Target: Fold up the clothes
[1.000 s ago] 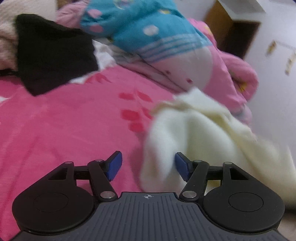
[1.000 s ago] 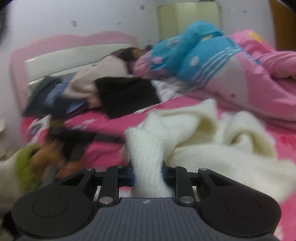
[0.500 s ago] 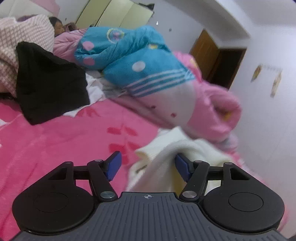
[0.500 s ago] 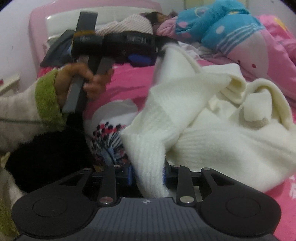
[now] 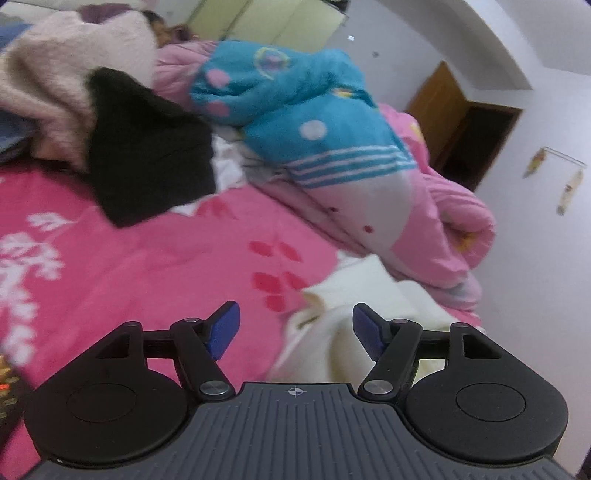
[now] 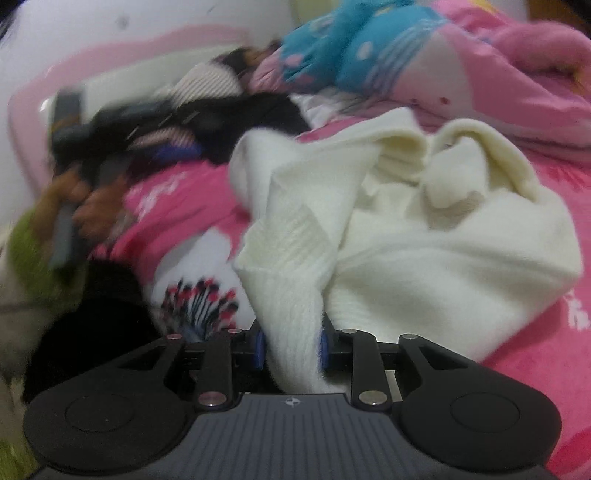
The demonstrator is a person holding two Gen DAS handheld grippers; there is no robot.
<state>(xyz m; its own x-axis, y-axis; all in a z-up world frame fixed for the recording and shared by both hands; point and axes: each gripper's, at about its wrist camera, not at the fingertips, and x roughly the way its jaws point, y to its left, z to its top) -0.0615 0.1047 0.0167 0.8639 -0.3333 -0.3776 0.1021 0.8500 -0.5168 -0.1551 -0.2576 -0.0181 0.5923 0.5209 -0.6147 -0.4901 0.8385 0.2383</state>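
Two tools over pink bed (image 5: 147, 266). Right tool (image 6: 291, 345) clamped on ribbed edge of cream knit sweater (image 6: 424, 236), rest heaped on bedspread. Left tool (image 5: 293, 328) spread wide, empty, sweater just beyond fingertips. Black garment (image 5: 147, 162) well apart.

Home bedroom. Bed with pink flowered sheet (image 5: 147, 258), rolled pink quilt (image 5: 443, 229), padded pink headboard (image 6: 122, 55). Heaped clothes, wooden door (image 5: 436, 107), pale wardrobe (image 5: 266, 22) behind.

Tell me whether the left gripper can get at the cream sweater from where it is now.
Probably yes. The left gripper is open, and the cream sweater lies just ahead on the pink bedsheet with nothing between them.
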